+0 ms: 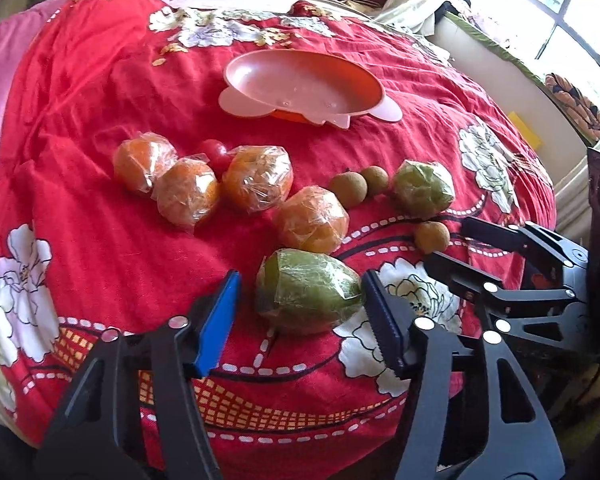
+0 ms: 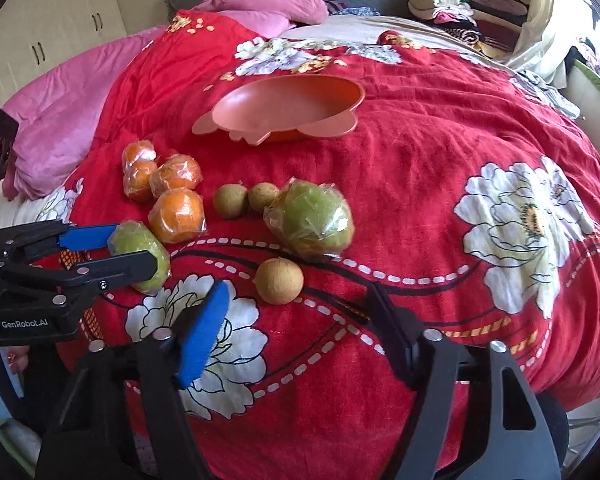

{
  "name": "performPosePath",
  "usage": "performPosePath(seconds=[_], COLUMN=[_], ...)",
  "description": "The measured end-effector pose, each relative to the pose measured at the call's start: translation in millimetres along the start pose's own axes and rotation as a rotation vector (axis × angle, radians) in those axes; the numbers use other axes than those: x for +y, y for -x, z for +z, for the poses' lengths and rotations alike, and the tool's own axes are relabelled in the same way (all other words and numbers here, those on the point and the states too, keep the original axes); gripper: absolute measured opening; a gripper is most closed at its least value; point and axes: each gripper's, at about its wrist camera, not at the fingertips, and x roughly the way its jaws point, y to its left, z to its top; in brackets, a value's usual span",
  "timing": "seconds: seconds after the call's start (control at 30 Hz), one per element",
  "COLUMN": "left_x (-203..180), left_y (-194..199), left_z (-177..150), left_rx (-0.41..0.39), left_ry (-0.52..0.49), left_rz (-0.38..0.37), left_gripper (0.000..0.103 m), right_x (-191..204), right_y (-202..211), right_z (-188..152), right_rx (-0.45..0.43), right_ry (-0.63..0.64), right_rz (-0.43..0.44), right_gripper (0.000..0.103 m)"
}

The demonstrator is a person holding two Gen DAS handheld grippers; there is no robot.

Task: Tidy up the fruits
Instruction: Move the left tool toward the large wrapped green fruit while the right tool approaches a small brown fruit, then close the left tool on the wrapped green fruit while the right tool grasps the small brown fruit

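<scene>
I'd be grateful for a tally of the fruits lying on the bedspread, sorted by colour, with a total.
Orange, wrapped: 4
Green, wrapped: 2
Small brown: 3
Small red: 1
Total: 10

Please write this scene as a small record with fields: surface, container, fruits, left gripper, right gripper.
surface: red flowered bedcover
container: orange dish, nothing in it
fruits: four wrapped oranges, two wrapped green fruits, three small brown fruits, all on the bedcover
left gripper: around the near green fruit; contact of the pads unclear
right gripper: open around the near brown fruit, not touching
</scene>
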Motion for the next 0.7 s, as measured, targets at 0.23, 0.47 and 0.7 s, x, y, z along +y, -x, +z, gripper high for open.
performPosePath(seconds=[0.23, 0.47, 0.7], left_x=[-1.8, -3.1, -3.6], left_y=[-2.5, -8.0, -11.1], left_z=[-0.2, 0.8, 1.7], left_rx=[0.006, 0.015, 0.021], left_ry=[-0.007, -0.011, -0.016], left_rz=[-0.017, -0.016, -0.02], left_gripper=[0.046, 0.046, 0.046], right_x=[-0.1, 2.8, -0.3], right_y=[-5.5, -12.6, -4.8], right_z=[3.0, 4.4, 4.4], right_rx=[0.001, 0.007, -0.005], right_ry=[0.005, 0.023, 0.008], right_rz=[0.048, 0.069, 0.093], right_gripper=[0.033, 0.024, 0.024])
